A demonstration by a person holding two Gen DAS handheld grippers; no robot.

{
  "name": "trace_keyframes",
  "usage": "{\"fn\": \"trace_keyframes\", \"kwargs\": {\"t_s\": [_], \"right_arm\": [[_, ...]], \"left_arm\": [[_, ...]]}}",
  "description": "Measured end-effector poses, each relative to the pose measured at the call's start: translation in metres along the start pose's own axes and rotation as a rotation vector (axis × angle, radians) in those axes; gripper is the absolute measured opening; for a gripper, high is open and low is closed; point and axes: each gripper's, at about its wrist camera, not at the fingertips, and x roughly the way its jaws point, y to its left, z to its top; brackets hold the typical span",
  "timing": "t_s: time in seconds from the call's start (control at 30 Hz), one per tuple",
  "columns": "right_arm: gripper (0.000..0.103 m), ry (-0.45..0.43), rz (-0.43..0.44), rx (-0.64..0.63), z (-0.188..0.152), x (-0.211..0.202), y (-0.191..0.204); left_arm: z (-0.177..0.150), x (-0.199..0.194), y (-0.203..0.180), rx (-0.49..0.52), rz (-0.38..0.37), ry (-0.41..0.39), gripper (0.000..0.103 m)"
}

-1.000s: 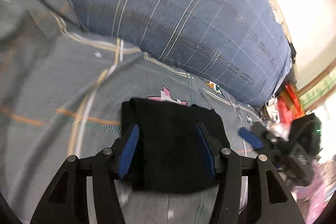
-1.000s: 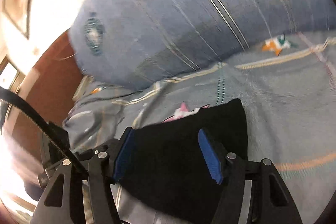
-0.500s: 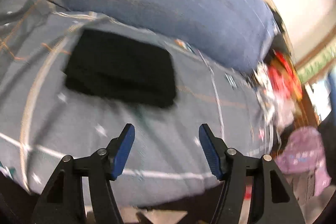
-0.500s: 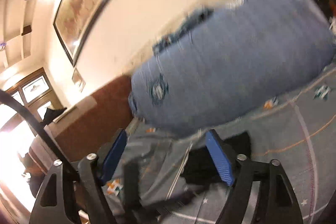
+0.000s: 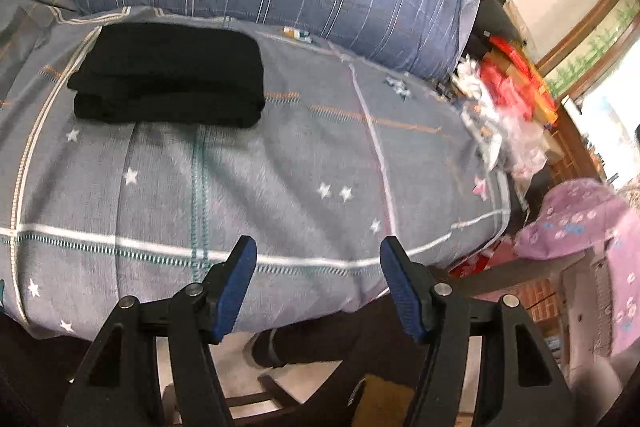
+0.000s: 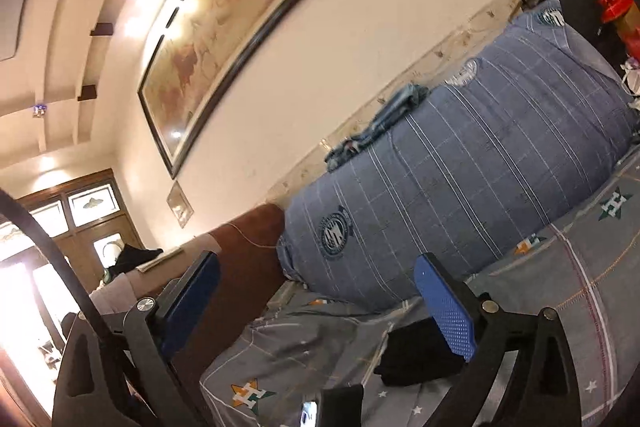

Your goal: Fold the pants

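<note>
folded black pants [image 5: 168,77] on bed [image 5: 280,163], both tools clear

Left tool [image 5: 318,263] and right tool [image 6: 316,287] both gape wide, holding nothing.

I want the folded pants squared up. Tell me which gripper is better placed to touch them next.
Left, probably. The left gripper is open and aimed down at the bed with the folded pants in full view ahead. The right gripper is tilted up towards the wall.
</note>
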Motion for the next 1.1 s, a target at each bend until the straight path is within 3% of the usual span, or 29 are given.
{"fn": "trace_keyframes", "kwargs": {"t_s": [0.13,0.2,0.43,0.63,0.87,1.1], "right_arm": [[0.103,0.058,0.075,0.072,-0.004,0.004,0.002],[0.103,0.113,0.065,0.077,-0.009,0.009,0.003],[0.103,0.192,-0.106,-0.036,-0.032,0.010,-0.010],[0.103,0.273,-0.298,-0.187,-0.058,0.013,-0.020],[0.103,0.383,-0.385,-0.201,-0.080,0.029,-0.037],[0.103,0.421,-0.439,-0.265,-0.092,0.036,-0.039]], "left_arm": [[-0.012,0.006,0.005,0.010,0.039,0.007,0.063],[-0.013,-0.002,0.013,0.009,0.085,-0.034,0.063],[-0.016,-0.053,0.049,0.001,0.311,-0.256,0.063],[-0.019,-0.079,0.065,-0.003,0.437,-0.359,0.063],[-0.023,-0.084,0.063,0.024,0.460,-0.379,0.064],[-0.025,-0.082,0.057,0.042,0.485,-0.394,0.066]]}}
